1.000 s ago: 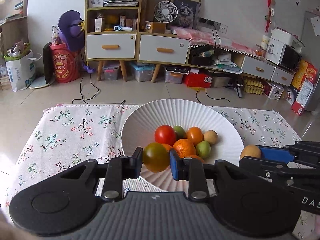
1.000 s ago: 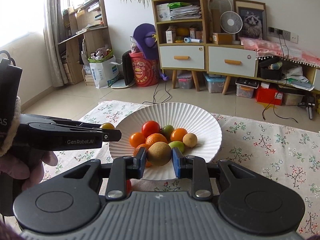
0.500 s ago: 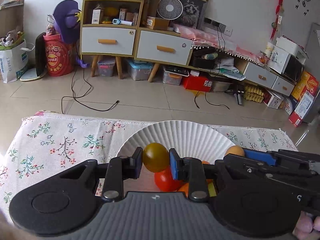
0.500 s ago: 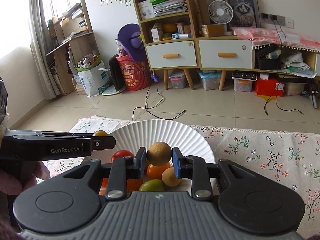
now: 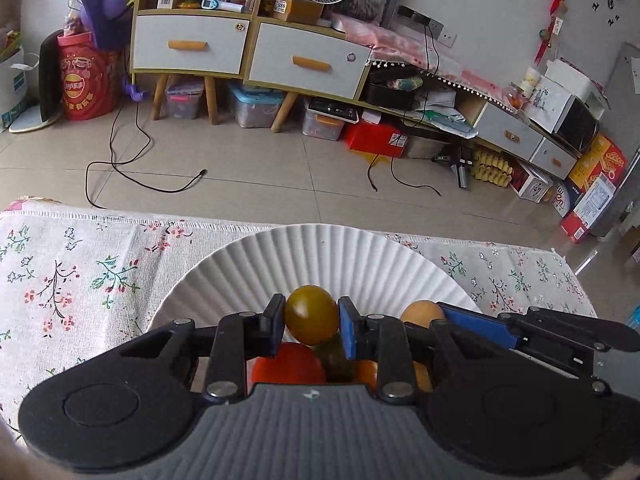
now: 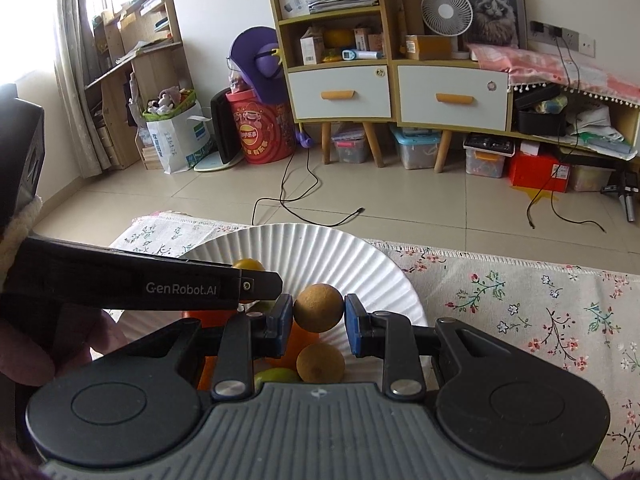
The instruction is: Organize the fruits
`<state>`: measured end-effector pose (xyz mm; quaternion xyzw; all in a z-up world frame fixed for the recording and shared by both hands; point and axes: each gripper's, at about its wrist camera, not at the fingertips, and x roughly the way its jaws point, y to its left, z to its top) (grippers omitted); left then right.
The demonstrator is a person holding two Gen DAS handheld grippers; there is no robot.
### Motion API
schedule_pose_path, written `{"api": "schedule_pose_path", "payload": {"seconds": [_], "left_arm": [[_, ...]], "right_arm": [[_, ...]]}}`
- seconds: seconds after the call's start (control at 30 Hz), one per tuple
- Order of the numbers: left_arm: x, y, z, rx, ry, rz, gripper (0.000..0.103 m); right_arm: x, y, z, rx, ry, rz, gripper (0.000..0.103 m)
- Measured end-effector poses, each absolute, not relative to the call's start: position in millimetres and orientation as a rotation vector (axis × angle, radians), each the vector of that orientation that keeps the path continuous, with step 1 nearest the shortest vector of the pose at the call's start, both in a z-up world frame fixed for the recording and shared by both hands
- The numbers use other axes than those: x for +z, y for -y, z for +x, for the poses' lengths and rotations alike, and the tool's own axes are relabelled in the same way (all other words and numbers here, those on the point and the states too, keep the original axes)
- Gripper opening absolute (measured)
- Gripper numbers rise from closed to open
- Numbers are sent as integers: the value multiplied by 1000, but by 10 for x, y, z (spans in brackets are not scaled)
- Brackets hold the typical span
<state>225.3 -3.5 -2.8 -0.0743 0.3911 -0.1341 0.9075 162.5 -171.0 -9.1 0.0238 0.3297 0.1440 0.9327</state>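
Observation:
A white fluted plate (image 5: pixel 320 264) holds several fruits on the floral cloth; it also shows in the right wrist view (image 6: pixel 320 256). My left gripper (image 5: pixel 311 322) is shut on an olive-yellow tomato (image 5: pixel 311 314), held above a red tomato (image 5: pixel 288 364) and the other fruits in the plate. My right gripper (image 6: pixel 319 314) is shut on a brown round fruit (image 6: pixel 319 307), held above another brown fruit (image 6: pixel 320 362), a green one (image 6: pixel 276 376) and oranges. The right gripper appears in the left wrist view (image 5: pixel 436 320) close beside the left one. The left gripper crosses the right wrist view (image 6: pixel 256 280).
The floral tablecloth (image 5: pixel 72 280) spreads left of the plate and to its right (image 6: pixel 540 312). Beyond the table's far edge lie a tiled floor with cables (image 5: pixel 140 176), cabinets (image 5: pixel 248 48) and boxes.
Both grippers have moved forward over the plate with their fruits held; the fruit pile now lies under the fingers, and the two grippers have come closer together.

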Motion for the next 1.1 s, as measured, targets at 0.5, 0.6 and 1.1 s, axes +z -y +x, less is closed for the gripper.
{"api": "schedule_pose_path", "payload": {"seconds": [0.5,0.6,1.1], "left_arm": [[127,55,2134,-260,-746,-82,42],[171,16,2049,-255,-737,-95,49],[330,-126,1563,-200,-717,-66,74]], "right_arm": [[6,1740,1561,256,-673,63,45],[61,1740,1485,256,-670,58,55],[232,1914,1078,218,-672,90,68]]}}
